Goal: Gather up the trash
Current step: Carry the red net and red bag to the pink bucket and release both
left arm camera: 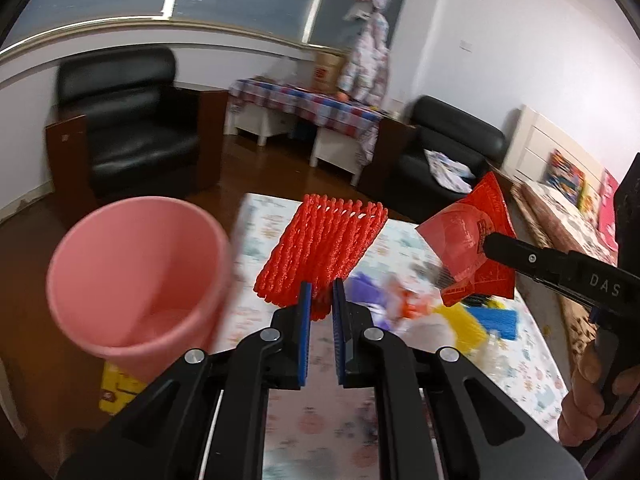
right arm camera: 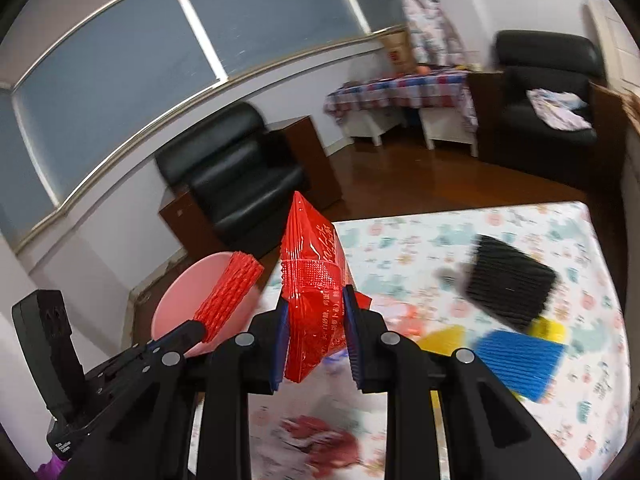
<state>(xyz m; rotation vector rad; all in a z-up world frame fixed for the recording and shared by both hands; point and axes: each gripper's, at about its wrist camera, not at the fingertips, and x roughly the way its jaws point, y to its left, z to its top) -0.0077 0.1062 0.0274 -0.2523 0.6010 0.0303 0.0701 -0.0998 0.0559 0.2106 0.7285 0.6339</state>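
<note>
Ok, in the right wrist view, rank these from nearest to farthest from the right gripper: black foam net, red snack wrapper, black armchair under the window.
1. red snack wrapper: clamped in the right gripper.
2. black foam net: to the right, on the patterned tabletop.
3. black armchair: beyond the table's far edge, on the floor by the wall.

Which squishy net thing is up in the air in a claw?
The red foam net, pinched in the left claw beside the pink bin. The black, blue and yellow nets lie on the table.
</note>
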